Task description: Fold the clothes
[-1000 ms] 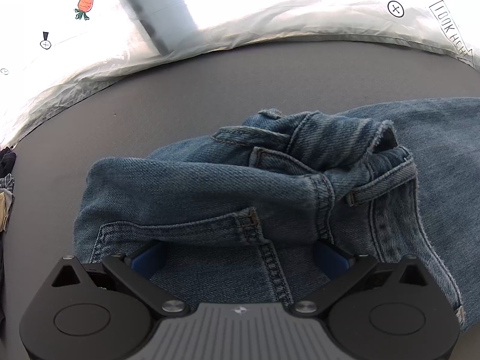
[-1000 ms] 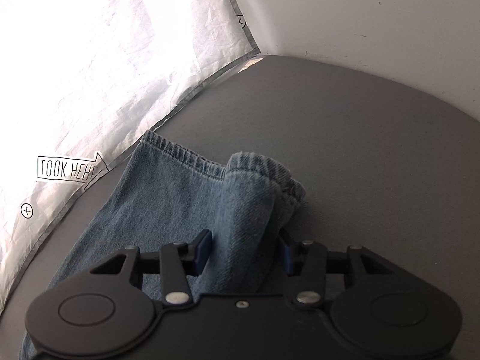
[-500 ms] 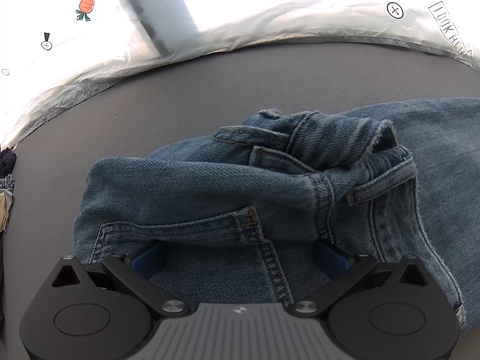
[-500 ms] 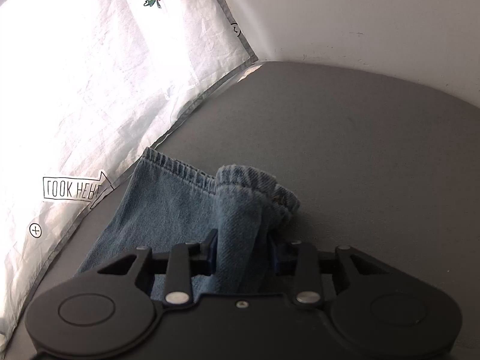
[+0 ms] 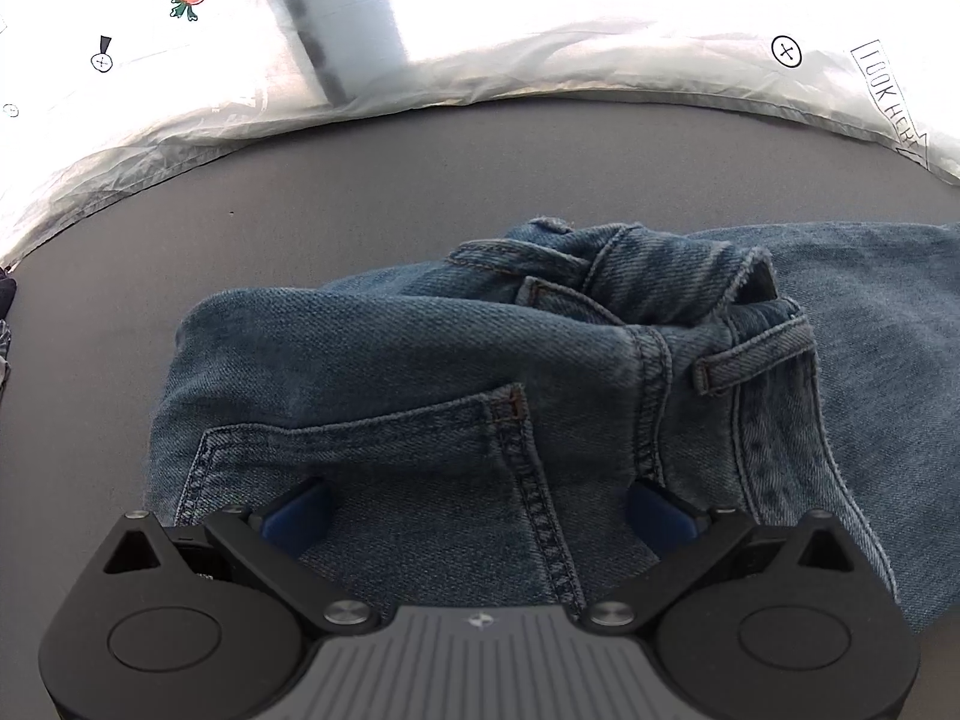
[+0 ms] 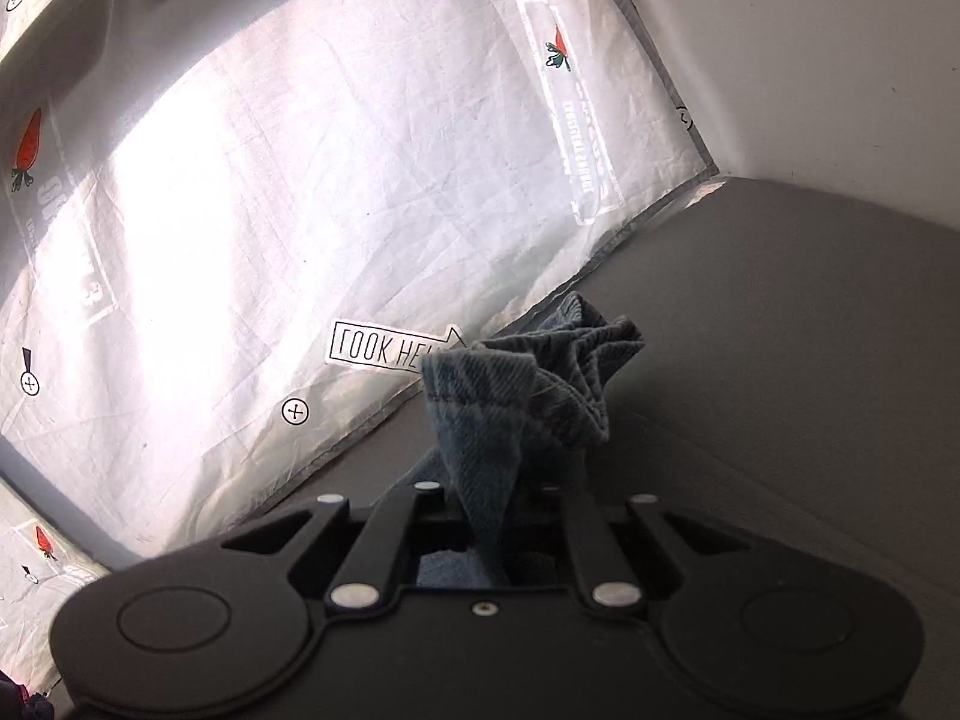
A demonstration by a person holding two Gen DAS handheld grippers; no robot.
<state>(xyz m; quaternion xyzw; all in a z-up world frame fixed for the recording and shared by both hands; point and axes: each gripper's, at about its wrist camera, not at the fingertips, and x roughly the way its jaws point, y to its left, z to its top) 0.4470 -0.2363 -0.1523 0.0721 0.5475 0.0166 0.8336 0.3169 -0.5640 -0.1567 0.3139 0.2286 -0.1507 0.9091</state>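
Since a second ago the right gripper (image 6: 510,498) has risen and tipped up toward the white printed sheet (image 6: 300,210), its jaws closing on a bunched denim hem that now stands crumpled just ahead of them, off the grey desk (image 6: 780,330). Jeans (image 5: 420,360) of faded blue twill, with stitched seams and a belt loop, lie heaped beneath and ahead of the left gripper (image 5: 480,510), which is unmoved, pointing steeply down, its blue-padded jaws spread wide over the pocket.
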